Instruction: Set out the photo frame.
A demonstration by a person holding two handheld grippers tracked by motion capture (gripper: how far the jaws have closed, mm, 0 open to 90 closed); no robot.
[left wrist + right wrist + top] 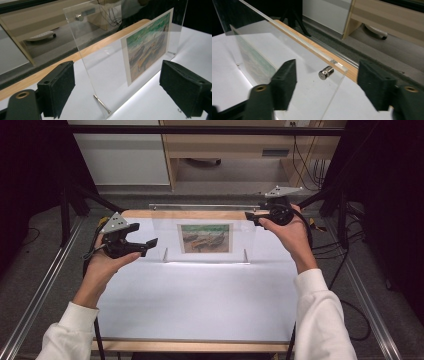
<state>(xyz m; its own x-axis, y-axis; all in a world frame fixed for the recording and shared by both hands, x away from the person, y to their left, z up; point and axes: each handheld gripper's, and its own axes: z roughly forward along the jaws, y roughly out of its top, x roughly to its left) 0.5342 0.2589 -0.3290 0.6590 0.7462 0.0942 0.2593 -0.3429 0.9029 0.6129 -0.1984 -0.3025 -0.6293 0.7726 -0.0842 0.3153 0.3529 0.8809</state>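
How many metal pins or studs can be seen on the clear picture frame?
4: one stud at the upper corner by the left gripper, one stud at the corner by the right gripper, and two foot pins at the base. Others may be hidden.

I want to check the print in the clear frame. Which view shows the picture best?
The high view: the picture faces the camera whole. The left gripper view shows it slanted; the right gripper view shows it nearly edge-on.

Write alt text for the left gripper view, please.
A clear acrylic picture frame stands upright on a white table, holding a painted print of boats. The left gripper straddles its near edge, open and not touching.
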